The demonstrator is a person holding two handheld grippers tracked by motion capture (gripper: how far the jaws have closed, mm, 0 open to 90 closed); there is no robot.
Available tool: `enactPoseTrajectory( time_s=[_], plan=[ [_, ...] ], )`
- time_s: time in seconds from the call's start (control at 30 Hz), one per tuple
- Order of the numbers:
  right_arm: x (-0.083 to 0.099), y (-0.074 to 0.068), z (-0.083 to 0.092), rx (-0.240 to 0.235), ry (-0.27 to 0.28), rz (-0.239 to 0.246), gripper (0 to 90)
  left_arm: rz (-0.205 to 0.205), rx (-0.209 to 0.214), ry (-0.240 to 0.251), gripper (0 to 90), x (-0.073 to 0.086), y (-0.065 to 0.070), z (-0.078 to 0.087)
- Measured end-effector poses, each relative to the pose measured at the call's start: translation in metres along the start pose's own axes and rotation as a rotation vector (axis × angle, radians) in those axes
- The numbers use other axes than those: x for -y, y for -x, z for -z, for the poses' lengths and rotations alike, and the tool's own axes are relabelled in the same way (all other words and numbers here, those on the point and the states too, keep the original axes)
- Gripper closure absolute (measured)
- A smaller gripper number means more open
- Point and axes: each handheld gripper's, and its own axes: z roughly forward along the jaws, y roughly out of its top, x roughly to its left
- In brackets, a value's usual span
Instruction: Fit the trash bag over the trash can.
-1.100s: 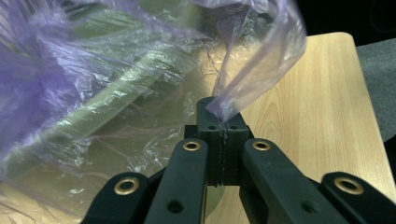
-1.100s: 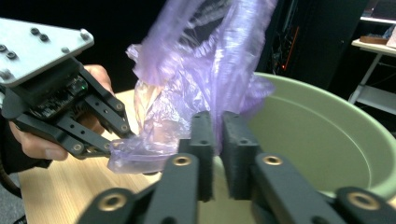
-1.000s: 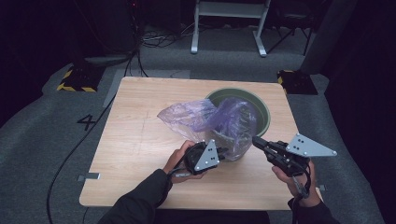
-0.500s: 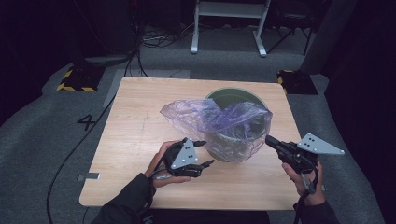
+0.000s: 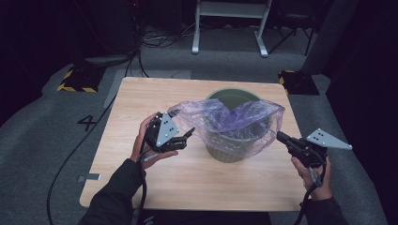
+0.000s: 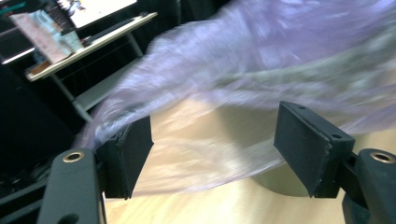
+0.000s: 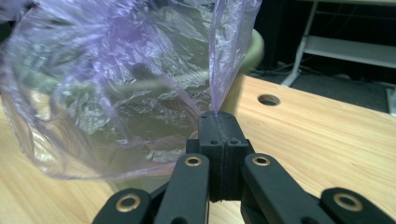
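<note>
A green bin (image 5: 233,151) stands on the wooden table (image 5: 141,98), with a thin purple plastic bag (image 5: 234,116) spread over its mouth. My right gripper (image 5: 280,137) is at the bin's right side, shut on the bag's edge (image 7: 224,79), and the film rises taut from its tips (image 7: 218,120). My left gripper (image 5: 188,135) hovers just left of the bin. Its jaws have just been opening and stand apart. The blurred bag (image 6: 261,60) lies beyond its pads (image 6: 303,142), which press on nothing.
A round hole (image 7: 268,99) is cut in the tabletop near the bin. The floor around the table is grey carpet marked with a "4" (image 5: 88,123). A white-legged stand (image 5: 230,28), cables and yellow-black striped blocks (image 5: 77,80) sit behind the table.
My left gripper let go of the bag, opened and drew back to the left. My right gripper pulled the bag's edge rightward and down, stretching the film wider over the bin.
</note>
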Motion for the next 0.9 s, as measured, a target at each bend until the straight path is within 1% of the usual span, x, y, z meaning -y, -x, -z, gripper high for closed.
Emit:
enactPoseTrajectory(
  time_s=[0.03, 0.1, 0.13, 0.17, 0.2, 0.23, 0.3, 0.33, 0.37, 0.4, 0.43, 0.47, 0.5, 0.53, 0.57, 0.6, 0.63, 0.67, 0.7, 0.73, 0.8, 0.9],
  plan=[
    [0.001, 0.003, -0.001, 0.009, -0.011, -0.001, 90.0, 0.035, 0.029, 0.023, 26.0, -0.001, -0.005, 0.000],
    [0.002, 0.007, -0.002, 0.008, -0.021, -0.007, 90.0, 0.099, 0.074, 0.070, 25.9, -0.005, -0.011, 0.002],
    [0.002, 0.008, -0.003, 0.010, -0.024, -0.004, 90.0, 0.114, 0.084, 0.083, 25.2, -0.009, -0.014, 0.002],
    [0.002, 0.009, -0.004, 0.014, -0.027, 0.000, 90.0, 0.131, 0.101, 0.115, 24.6, -0.012, -0.017, 0.004],
    [0.002, 0.010, -0.004, 0.015, -0.028, 0.006, 90.0, 0.140, 0.108, 0.128, 24.9, -0.015, -0.018, 0.004],
    [0.002, 0.010, -0.005, 0.018, -0.030, 0.008, 90.0, 0.143, 0.107, 0.120, 24.9, -0.019, -0.020, 0.002],
    [0.001, 0.013, -0.007, 0.025, -0.031, 0.006, 90.0, 0.134, 0.121, 0.099, 25.3, -0.024, -0.023, -0.004],
    [0.000, 0.014, -0.008, 0.026, -0.031, 0.004, 90.0, 0.135, 0.116, 0.090, 26.7, -0.026, -0.024, -0.008],
    [0.000, 0.016, -0.009, 0.027, -0.029, 0.004, 90.0, 0.148, 0.130, 0.073, 28.0, -0.027, -0.028, -0.014],
    [0.000, 0.018, -0.011, 0.029, -0.034, 0.011, 90.0, 0.159, 0.141, 0.062, 33.0, -0.028, -0.030, -0.018],
    [-0.001, 0.019, -0.012, 0.032, -0.040, 0.018, 89.9, 0.167, 0.141, 0.055, 37.3, -0.027, -0.032, -0.022],
    [-0.001, 0.020, -0.013, 0.034, -0.044, 0.021, 89.5, 0.187, 0.157, 0.045, 39.7, -0.026, -0.035, -0.027],
    [-0.002, 0.021, -0.014, 0.032, -0.046, 0.024, 89.4, 0.206, 0.203, 0.039, 49.1, -0.023, -0.038, -0.032],
    [-0.003, 0.021, -0.016, 0.032, -0.054, 0.029, 89.3, 0.216, 0.229, 0.038, 54.2, -0.020, -0.039, -0.035],
    [-0.003, 0.022, -0.017, 0.028, -0.056, 0.032, 89.0, 0.217, 0.241, 0.033, 60.9, -0.018, -0.039, -0.038],
    [-0.003, 0.022, -0.019, 0.025, -0.058, 0.033, 89.0, 0.217, 0.244, 0.023, 68.9, -0.015, -0.038, -0.040],
    [-0.003, 0.022, -0.020, 0.017, -0.067, 0.034, 89.0, 0.215, 0.246, 0.011, 70.8, -0.012, -0.037, -0.043],
    [-0.003, 0.022, -0.022, 0.018, -0.074, 0.036, 89.0, 0.215, 0.255, -0.001, 75.7, -0.010, -0.037, -0.045],
    [-0.003, 0.023, -0.024, 0.017, -0.081, 0.032, 89.0, 0.215, 0.254, -0.012, 79.6, -0.008, -0.037, -0.047],
    [-0.002, 0.024, -0.026, 0.014, -0.087, 0.032, 89.1, 0.213, 0.246, -0.025, 80.6, -0.006, -0.036, -0.050],
    [-0.001, 0.027, -0.030, 0.018, -0.101, 0.025, 89.3, 0.218, 0.259, -0.046, 84.8, 0.000, -0.036, -0.056],
    [0.002, 0.030, -0.034, 0.015, -0.112, 0.000, 89.3, 0.234, 0.274, -0.066, 88.3, 0.007, -0.032, -0.064]
  ],
)
